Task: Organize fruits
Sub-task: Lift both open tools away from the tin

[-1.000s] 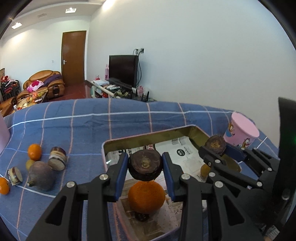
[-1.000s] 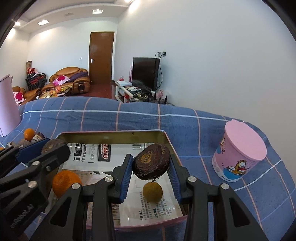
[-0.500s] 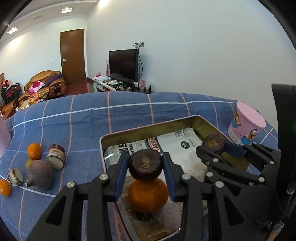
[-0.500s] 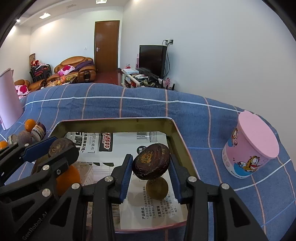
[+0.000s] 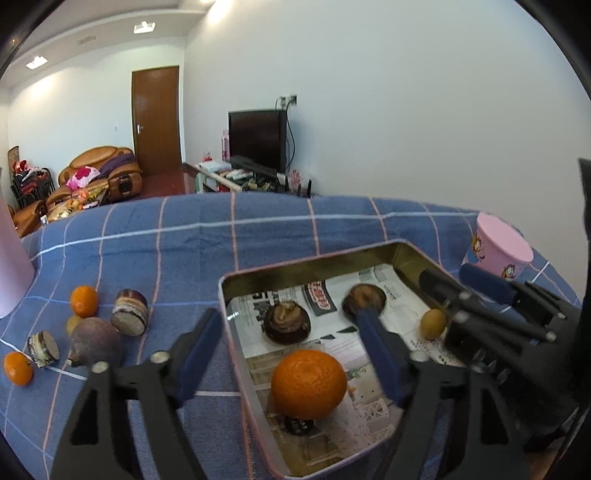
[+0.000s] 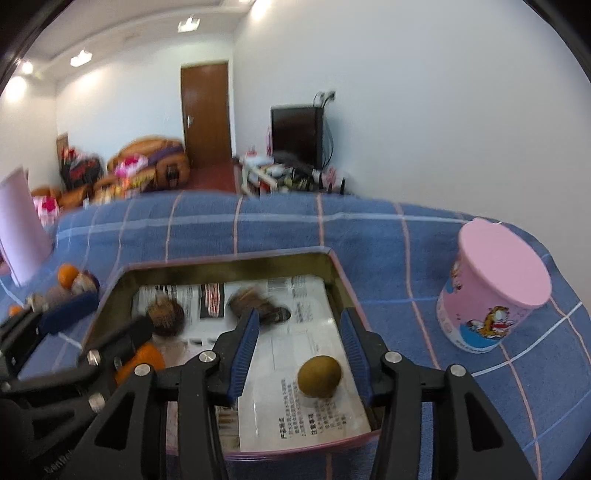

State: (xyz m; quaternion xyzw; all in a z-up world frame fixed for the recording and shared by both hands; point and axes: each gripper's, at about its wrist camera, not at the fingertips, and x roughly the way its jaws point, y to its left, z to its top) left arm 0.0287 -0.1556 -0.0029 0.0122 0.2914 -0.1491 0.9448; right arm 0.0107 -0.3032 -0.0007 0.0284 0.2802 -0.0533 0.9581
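A blue checked bed [image 5: 258, 236] carries a paper-lined tin [image 5: 236, 332] near its front edge, collecting fruit: an orange [image 5: 309, 384] and two dark fruits [image 5: 286, 325]. Both grippers, left [image 5: 288, 354] and right [image 6: 299, 343], hang over it, jaws opening, empty; more fruit [image 5: 84, 301] waits at the left edge.

white walls [image 5: 369, 110], brown door [image 5: 157, 118], sofa [image 5: 107, 177], black tv [image 5: 256, 138], ceiling lights [image 5: 144, 26].

Three oranges [image 5: 308, 384], two dark round fruits [image 5: 286, 324] in one tin [image 5: 236, 325], one pink cup [image 5: 498, 254]
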